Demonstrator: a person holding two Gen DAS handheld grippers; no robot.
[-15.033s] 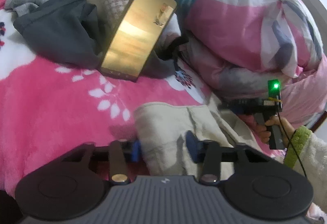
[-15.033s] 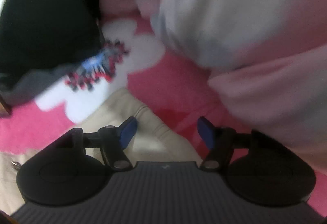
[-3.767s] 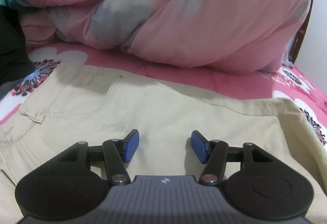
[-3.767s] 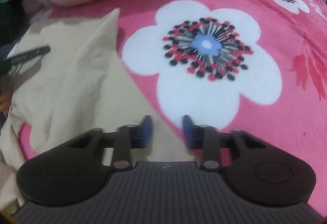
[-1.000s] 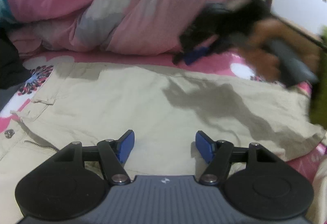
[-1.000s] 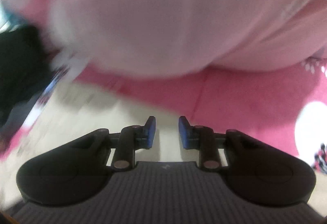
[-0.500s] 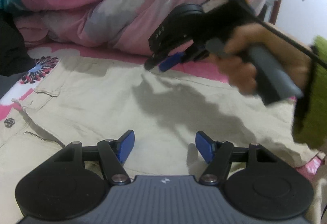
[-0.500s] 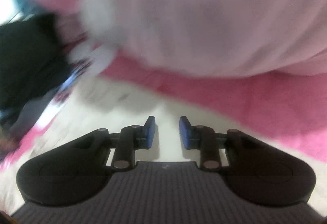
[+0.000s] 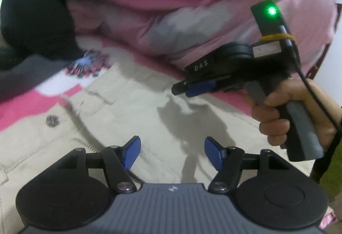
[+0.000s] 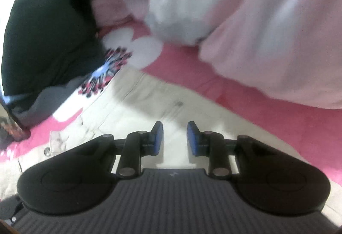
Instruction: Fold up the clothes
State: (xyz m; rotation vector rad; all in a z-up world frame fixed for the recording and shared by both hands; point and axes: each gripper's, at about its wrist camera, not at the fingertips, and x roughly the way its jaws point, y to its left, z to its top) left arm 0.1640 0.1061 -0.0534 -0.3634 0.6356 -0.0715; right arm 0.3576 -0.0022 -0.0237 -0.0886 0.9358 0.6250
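My left tool (image 9: 172, 151) hangs over the beige trousers (image 9: 136, 118) with its blue pads set wide apart and nothing between them. The trousers lie flat on the bed, directly beneath and ahead of that tool. Their long axis runs crosswise to where my left tool points: the waist end, with its metal button (image 9: 52, 120) and zip, sits off to the tool's left, and the legs run away to its right.

My right tool (image 10: 174, 138) is over the same cloth, further toward the far edge. Its pads stand a narrow gap apart, with only air between them (the trousers lie below, not pinched). From my left tool's side I see it ahead and to the right, my right hand (image 9: 299, 114) wrapped round its handle.

The bed wears a pink floral blanket (image 10: 245, 106). A bunched pink quilt (image 9: 192, 9) rises beyond the trousers, and dark clothing (image 9: 36, 20) is heaped to the far left.
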